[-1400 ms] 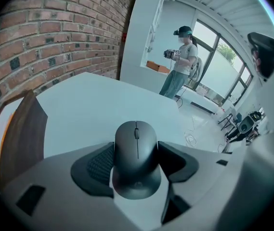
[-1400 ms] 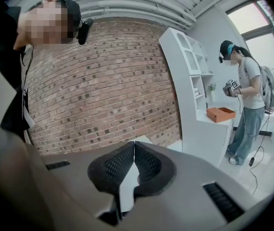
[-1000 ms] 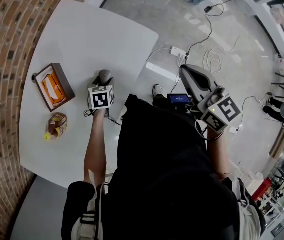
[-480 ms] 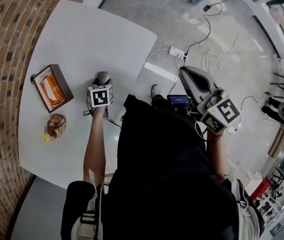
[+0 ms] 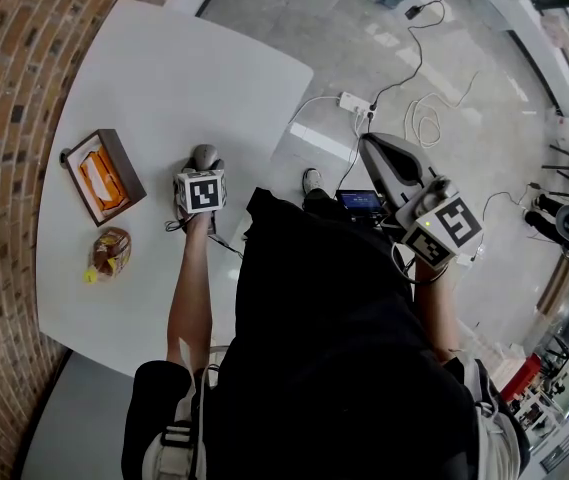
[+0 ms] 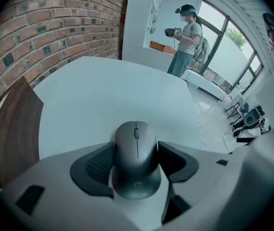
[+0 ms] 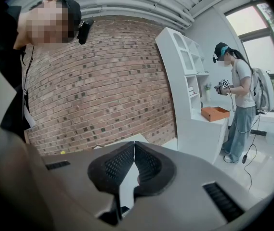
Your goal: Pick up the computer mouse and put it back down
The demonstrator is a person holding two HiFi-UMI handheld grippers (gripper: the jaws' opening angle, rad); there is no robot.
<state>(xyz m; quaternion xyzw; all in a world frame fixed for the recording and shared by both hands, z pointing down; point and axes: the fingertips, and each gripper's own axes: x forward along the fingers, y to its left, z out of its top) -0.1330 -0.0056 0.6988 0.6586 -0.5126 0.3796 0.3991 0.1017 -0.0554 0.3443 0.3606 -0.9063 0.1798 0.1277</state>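
Computer mouse (image 6: 136, 165) clamped by its sides in left gripper (image 6: 137, 150), right gripper (image 7: 134, 150) with jaws pressed together

A research lab: brick wall (image 5: 4, 118), white table (image 5: 184, 78), floor cables (image 5: 423, 58), another rigged person (image 7: 238, 90).

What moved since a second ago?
Nothing clearly moved. The left gripper still holds the mouse between its jaws over the table, the right gripper stays shut and empty over the floor, and the wooden box and snack bag lie unmoved.
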